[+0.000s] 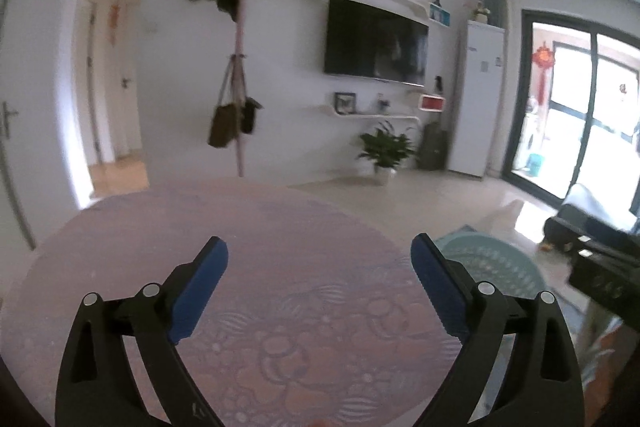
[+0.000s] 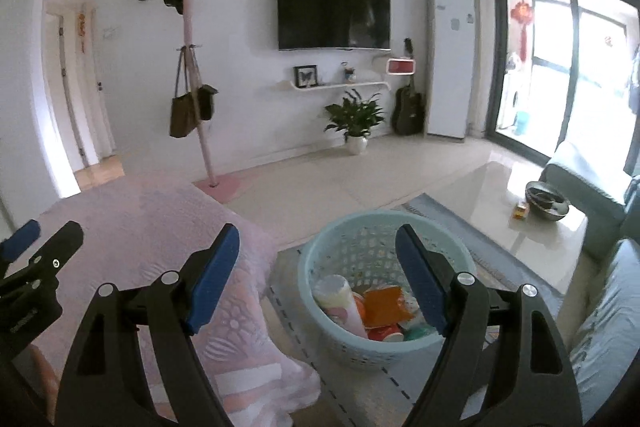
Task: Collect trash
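**Both grippers spread and empty above the pink cloth, trash lying in the basket**

The left gripper (image 1: 319,259) hangs over the pink patterned tablecloth (image 1: 248,267), its blue-padded jaws spread wide with nothing between them. The cloth's curved far edge lies well ahead of the fingertips, and the surface under and around the jaws is bare fabric. To its right, past the cloth's edge, the rim of the pale blue basket (image 1: 492,259) shows, and the dark body of the other tool enters at the right border.

The right gripper (image 2: 318,247) is also spread and holds nothing. It sits over the cloth's right edge, where the pink tablecloth (image 2: 152,219) drapes downward. The basket (image 2: 320,267) stands on the floor just beside that drape, on a grey mat (image 2: 360,387). Inside lie the trash items: a whitish cylindrical bottle (image 2: 340,299), an orange packet (image 2: 386,305) and other wrappers partly hidden behind the right finger.

Beyond the basket, open tiled floor (image 2: 320,187) reaches the wall with the coat stand (image 2: 196,87) and potted plant (image 2: 354,123). A glass coffee table (image 2: 520,195) stands to the right.
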The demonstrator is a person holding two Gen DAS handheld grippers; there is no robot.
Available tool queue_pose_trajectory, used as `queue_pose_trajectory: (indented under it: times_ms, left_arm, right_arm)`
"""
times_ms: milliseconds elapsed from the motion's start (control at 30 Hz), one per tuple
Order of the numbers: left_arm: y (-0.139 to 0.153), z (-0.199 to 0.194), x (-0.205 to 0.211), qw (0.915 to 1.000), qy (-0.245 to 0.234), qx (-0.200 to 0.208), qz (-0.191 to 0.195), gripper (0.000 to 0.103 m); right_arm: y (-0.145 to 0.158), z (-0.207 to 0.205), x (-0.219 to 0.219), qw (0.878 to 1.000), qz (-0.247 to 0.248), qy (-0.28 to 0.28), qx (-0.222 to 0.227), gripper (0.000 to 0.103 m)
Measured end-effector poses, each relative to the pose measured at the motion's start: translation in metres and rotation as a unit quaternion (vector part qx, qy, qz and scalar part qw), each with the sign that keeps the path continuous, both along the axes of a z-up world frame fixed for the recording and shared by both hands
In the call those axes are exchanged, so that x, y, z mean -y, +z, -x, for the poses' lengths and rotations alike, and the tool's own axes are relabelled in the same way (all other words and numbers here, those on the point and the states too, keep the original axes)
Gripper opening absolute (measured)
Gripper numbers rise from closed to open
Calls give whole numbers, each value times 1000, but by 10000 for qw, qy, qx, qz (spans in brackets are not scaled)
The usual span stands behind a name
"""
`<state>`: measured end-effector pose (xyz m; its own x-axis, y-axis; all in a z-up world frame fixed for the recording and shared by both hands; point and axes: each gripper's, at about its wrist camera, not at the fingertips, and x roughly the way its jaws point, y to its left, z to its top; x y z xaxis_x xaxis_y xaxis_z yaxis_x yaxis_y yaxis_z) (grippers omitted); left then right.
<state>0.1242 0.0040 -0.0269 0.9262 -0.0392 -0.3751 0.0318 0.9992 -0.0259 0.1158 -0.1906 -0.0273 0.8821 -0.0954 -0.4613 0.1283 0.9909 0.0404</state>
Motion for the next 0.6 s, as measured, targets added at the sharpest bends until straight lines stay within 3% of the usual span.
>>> queue_pose_trajectory:
  times_ms: [600]
  left_arm:
    - [-12,-2,-12,9999,32,-110,6,93]
  right_arm:
    - [-8,17,7,9998,165,-107,69,76]
